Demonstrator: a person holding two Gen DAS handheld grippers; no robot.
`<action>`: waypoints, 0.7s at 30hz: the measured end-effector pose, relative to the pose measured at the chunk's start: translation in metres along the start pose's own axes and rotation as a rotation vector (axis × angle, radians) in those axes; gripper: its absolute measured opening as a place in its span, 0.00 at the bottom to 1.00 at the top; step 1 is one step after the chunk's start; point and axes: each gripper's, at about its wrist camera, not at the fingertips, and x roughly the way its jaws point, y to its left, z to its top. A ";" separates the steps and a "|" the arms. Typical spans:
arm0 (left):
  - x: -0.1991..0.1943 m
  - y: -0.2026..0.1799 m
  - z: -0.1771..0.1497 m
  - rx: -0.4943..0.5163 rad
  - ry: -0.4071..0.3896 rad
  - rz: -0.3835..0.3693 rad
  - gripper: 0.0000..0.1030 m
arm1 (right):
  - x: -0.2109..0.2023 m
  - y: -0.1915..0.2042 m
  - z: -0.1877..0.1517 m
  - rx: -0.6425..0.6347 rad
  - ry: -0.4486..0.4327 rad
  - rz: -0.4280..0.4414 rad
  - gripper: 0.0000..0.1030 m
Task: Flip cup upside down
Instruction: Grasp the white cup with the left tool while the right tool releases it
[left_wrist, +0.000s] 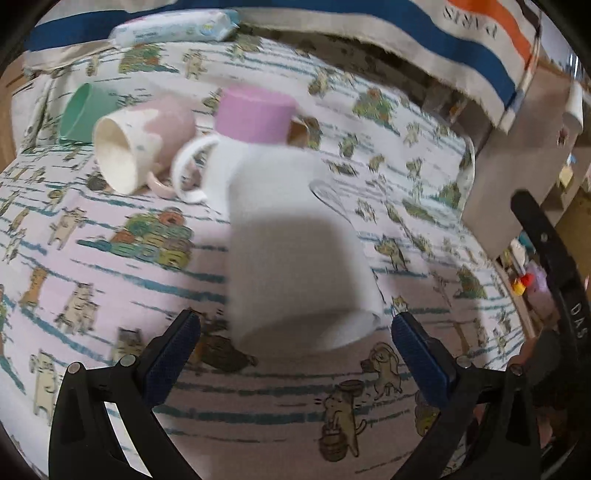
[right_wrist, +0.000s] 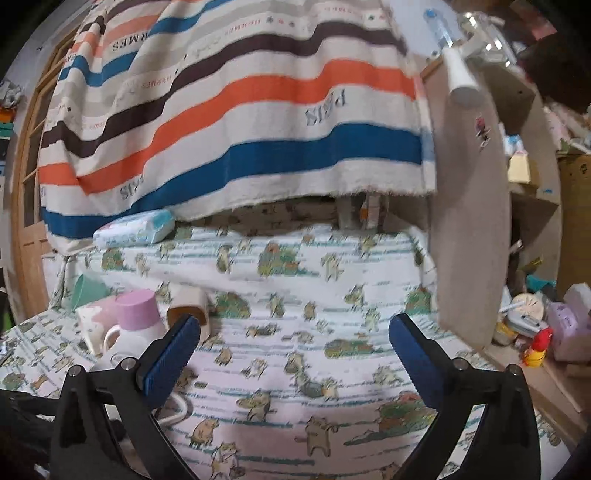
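Note:
A white cup (left_wrist: 295, 251) stands upside down on the patterned cloth, rim down, blurred, just ahead of my left gripper (left_wrist: 295, 332), which is open with the cup between and slightly beyond its blue fingertips. Behind it stand a white handled mug (left_wrist: 218, 166) and an upside-down purple cup (left_wrist: 255, 114). A pink and white mug (left_wrist: 140, 144) and a green cup (left_wrist: 85, 110) lie on their sides at the back left. My right gripper (right_wrist: 293, 339) is open and empty above the cloth; the purple cup (right_wrist: 138, 308) shows at its left.
A brown-rimmed cup (right_wrist: 188, 306) lies on its side behind the purple one. A wipes pack (right_wrist: 133, 229) lies at the back under a striped hanging cloth (right_wrist: 236, 110). A beige panel (right_wrist: 472, 221) and cluttered shelves (right_wrist: 535, 325) bound the right side.

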 end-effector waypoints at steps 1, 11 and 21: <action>0.003 -0.003 -0.001 0.002 0.008 0.009 1.00 | 0.003 0.001 -0.001 -0.004 0.014 -0.002 1.00; 0.009 -0.014 -0.004 0.060 -0.029 0.103 0.89 | 0.005 0.002 -0.003 -0.014 0.033 -0.013 1.00; 0.010 -0.023 -0.008 0.122 -0.019 0.139 0.72 | 0.012 -0.007 -0.003 0.027 0.067 -0.012 1.00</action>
